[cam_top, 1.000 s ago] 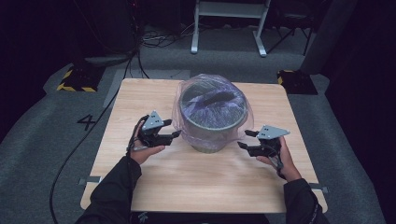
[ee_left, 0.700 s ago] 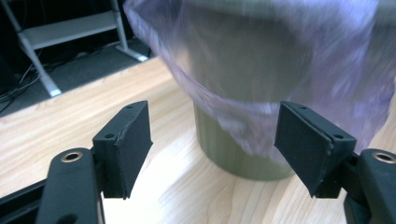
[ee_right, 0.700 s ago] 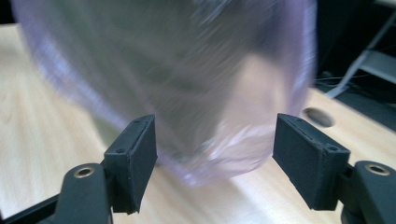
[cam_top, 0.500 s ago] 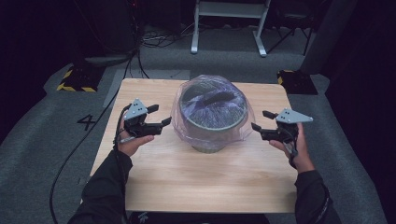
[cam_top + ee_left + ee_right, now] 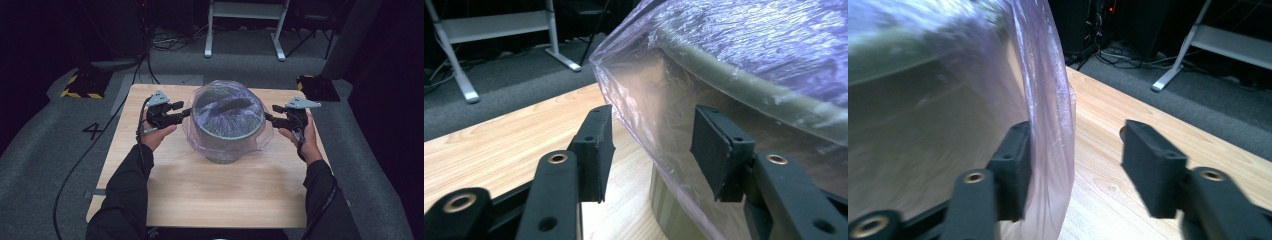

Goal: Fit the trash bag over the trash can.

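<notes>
At mid-table the bin (image 5: pixel 227 130) already wears its plastic bag (image 5: pixel 227 107), while left gripper (image 5: pixel 186 113) and right gripper (image 5: pixel 268 118), jaws just narrowing yet unclamped, straddle the overhang, leaving it to be tugged down

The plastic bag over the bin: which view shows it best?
The high view: there the whole plastic bag is seen, draped over the bin on the table. The left gripper view shows one clear fold between its tongs; the right gripper view shows a blurred edge beside one pad.
</notes>
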A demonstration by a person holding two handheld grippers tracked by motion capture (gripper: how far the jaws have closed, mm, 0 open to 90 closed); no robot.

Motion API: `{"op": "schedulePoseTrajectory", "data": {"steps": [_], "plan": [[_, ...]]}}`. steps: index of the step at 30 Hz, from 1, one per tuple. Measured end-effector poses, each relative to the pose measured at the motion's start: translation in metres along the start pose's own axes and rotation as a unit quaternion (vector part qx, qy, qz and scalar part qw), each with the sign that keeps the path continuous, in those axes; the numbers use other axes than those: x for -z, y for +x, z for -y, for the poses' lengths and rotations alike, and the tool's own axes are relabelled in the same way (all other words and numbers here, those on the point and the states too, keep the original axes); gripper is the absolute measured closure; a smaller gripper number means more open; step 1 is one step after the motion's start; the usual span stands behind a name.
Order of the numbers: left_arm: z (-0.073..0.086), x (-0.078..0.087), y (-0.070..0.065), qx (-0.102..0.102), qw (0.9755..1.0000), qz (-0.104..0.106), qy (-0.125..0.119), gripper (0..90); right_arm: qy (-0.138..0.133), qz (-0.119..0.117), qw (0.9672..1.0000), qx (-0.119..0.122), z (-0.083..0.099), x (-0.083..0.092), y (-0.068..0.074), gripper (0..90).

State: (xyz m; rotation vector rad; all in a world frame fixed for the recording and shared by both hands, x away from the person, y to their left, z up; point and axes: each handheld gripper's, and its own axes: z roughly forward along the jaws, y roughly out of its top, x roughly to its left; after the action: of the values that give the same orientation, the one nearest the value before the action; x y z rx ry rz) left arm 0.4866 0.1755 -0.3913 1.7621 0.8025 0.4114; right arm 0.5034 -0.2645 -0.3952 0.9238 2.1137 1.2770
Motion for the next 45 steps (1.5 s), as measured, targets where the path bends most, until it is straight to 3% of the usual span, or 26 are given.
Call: {"op": "schedulePoseTrajectory", "data": {"steps": [1,3,4,6,10,18,25,27,30,34,40,43,45], "plan": [[-0.002,-0.005,-0.001,-0.009,1.0,0.0,0.003,57.3,0.002,-0.004,1.0,0.002,0.0,-0.005,0.001,60.7],[-0.002,-0.007,-0.002,-0.012,0.9999,0.004,0.006,58.7,0.005,-0.002,1.0,0.006,0.0,-0.008,0.001,63.7],[-0.002,-0.008,-0.003,-0.02,0.9998,0.007,0.006,69.3,0.002,-0.005,1.0,0.008,0.0,-0.011,0.003,72.2],[-0.003,-0.014,-0.007,-0.043,0.9989,0.019,0.008,77.2,0.002,-0.002,0.9999,0.011,0.0,-0.013,0.004,78.7],[-0.004,-0.019,-0.01,-0.056,0.9983,0.013,0.01,89.6,-0.009,-0.001,0.9999,0.007,-0.001,-0.014,0.005,87.6],[-0.005,-0.035,-0.008,-0.041,0.999,-0.001,0.02,89.9,-0.023,0.014,0.9995,-0.017,0.003,-0.018,0.001,90.0],[-0.004,-0.05,-0.004,-0.03,0.9988,-0.016,0.037,90.0,-0.007,0.05,0.9976,-0.048,0.011,-0.023,-0.011,90.0],[-0.003,-0.055,-0.005,-0.029,0.9987,-0.011,0.042,90.0,-0.005,0.056,0.9967,-0.059,0.012,-0.026,-0.014,90.0],[0.001,-0.061,-0.003,-0.028,0.9981,-0.019,0.051,90.0,0.012,0.065,0.9953,-0.07,0.015,-0.035,-0.016,90.0],[0.008,-0.066,0.002,-0.011,0.9979,-0.021,0.061,90.0,0.037,0.077,0.993,-0.081,0.015,-0.049,-0.017,90.0],[0.02,-0.07,0.008,-0.003,0.9952,-0.033,0.093,90.0,0.072,0.069,0.9917,-0.08,0.021,-0.067,-0.012,90.0],[0.03,-0.072,0.009,-0.006,0.9927,-0.034,0.116,90.0,0.085,0.055,0.9913,-0.084,0.028,-0.073,-0.008,90.0],[0.04,-0.074,0.01,0.003,0.9913,-0.033,0.127,90.0,0.099,0.041,0.9899,-0.092,0.037,-0.077,-0.007,90.0]]}}
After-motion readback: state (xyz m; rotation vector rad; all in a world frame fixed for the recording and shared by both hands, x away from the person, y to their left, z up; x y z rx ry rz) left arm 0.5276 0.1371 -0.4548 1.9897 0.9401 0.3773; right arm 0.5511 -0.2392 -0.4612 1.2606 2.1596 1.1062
